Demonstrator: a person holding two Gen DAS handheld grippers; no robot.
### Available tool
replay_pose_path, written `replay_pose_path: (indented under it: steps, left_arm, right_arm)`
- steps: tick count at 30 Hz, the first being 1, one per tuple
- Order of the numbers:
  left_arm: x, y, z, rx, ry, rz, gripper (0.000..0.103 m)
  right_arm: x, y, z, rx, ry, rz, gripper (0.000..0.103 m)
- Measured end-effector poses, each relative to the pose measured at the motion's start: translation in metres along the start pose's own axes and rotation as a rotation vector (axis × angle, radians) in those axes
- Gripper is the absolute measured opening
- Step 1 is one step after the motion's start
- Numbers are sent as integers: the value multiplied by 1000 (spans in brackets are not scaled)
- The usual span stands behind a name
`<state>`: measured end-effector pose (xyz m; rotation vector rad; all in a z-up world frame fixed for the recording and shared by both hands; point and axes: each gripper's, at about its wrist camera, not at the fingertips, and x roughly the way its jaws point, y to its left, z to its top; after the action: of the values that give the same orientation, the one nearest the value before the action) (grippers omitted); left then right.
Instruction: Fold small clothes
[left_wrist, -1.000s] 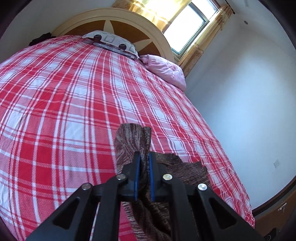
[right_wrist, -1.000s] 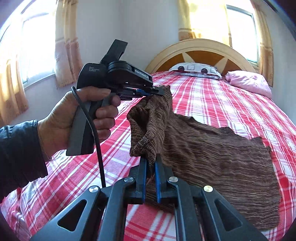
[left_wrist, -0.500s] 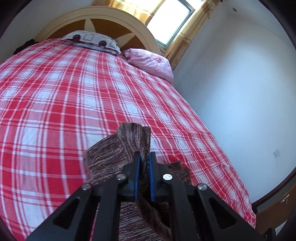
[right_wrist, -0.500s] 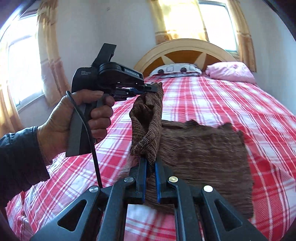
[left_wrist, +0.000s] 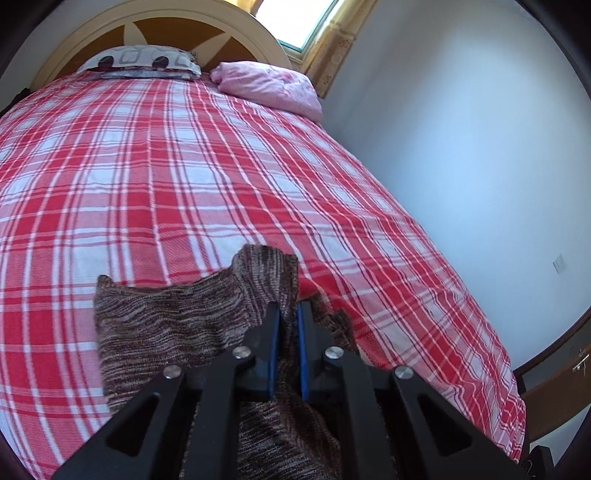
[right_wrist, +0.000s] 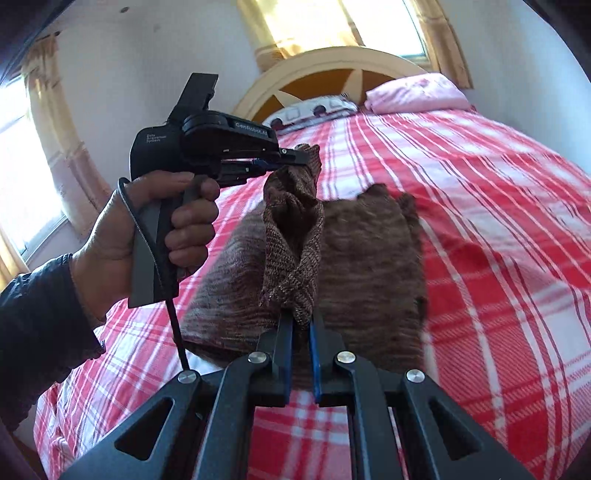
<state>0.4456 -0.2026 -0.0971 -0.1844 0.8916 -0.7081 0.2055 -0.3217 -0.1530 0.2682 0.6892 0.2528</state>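
Hid the near end of the brown knit garment behind the left gripper. Cut the person's sleeve off at the frame's left edge. Blurred the red plaid bedspread on the right.

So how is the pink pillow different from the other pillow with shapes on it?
The plain pink pillow looks puffy and crumpled; the white patterned pillow shows dark circles and squares and lies flatter. The pink one sits nearer the window wall, the patterned one mid-headboard. Both rest at the head of the red plaid bed.
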Motion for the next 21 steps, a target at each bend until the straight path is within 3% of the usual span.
replay_pose_path:
  steps: [15, 18, 20, 21]
  left_arm:
    - [47, -42, -13, 78, 64, 23, 9]
    - [50, -51, -17, 121, 74, 71, 11]
    - [43, -58, -19, 143, 62, 67, 19]
    - [35, -62, -21, 170, 53, 64, 27]
  right_arm:
    - [-9, -47, -20, 163, 67, 12, 7]
    - [-8, -56, -23, 210, 75, 21, 7]
    - [-10, -63, -25, 248, 66, 42, 7]
    - [-13, -68, -26, 270, 54, 56, 7]
